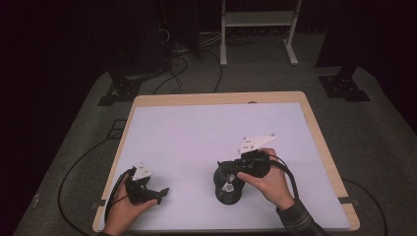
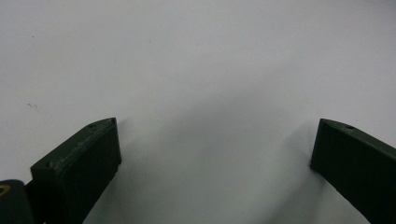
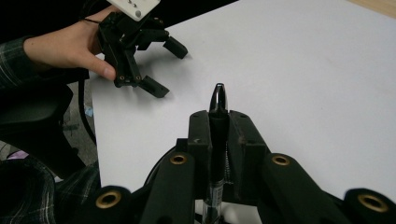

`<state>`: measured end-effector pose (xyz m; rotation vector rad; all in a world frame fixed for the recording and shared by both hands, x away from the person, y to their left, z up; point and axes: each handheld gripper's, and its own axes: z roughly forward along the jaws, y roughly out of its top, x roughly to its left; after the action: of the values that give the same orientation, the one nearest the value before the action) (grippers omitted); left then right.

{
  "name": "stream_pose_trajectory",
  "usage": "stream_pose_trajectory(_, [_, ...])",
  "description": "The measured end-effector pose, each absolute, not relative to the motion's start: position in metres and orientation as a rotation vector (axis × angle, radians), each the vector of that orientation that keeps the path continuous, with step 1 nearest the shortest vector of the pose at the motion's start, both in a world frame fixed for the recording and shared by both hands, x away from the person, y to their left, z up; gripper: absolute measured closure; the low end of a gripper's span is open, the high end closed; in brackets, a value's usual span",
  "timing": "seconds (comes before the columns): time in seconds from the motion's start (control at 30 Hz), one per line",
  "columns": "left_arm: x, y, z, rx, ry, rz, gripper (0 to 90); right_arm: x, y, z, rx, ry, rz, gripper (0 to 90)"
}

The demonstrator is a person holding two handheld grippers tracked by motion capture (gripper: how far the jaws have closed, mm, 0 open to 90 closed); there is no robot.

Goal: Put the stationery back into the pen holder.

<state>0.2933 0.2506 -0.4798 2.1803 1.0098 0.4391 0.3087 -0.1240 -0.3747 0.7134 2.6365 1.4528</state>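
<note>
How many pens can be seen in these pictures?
1. The pen is clamped upright between the jaws of the right gripper, above the white table. The left gripper is open and holds nothing.

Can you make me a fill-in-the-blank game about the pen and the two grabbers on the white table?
1. The right gripper is shut on a black ____.
2. The left gripper has its jaws wide ____ with nothing between them.
3. The tip of the pen pokes out ____ the jaws' ends.
4. The table has a top sheet coloured ____.

Missing words: pen; open; beyond; white
</note>
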Motion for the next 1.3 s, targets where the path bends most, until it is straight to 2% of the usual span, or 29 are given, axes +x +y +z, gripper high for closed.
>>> stream_pose_trajectory(0.23, [0.293,0.251,-0.480,2.180,1.010,0.439,0.7,0.309,-0.123,-0.377,0.714,2.650,1.430,78.4])
stream_pose_trajectory(0.67, [0.293,0.251,-0.480,2.182,1.010,0.438,0.7,0.308,-0.131,-0.371,0.722,2.611,1.447,71.6])
stream_pose_trajectory(1.03, [0.293,0.251,-0.480,2.182,1.010,0.439,0.7,0.306,-0.158,-0.361,0.780,2.516,1.433,51.7])
stream_pose_trajectory(1.3, [0.293,0.251,-0.480,2.180,1.010,0.439,0.7,0.309,-0.174,-0.360,0.836,2.438,1.400,30.4])
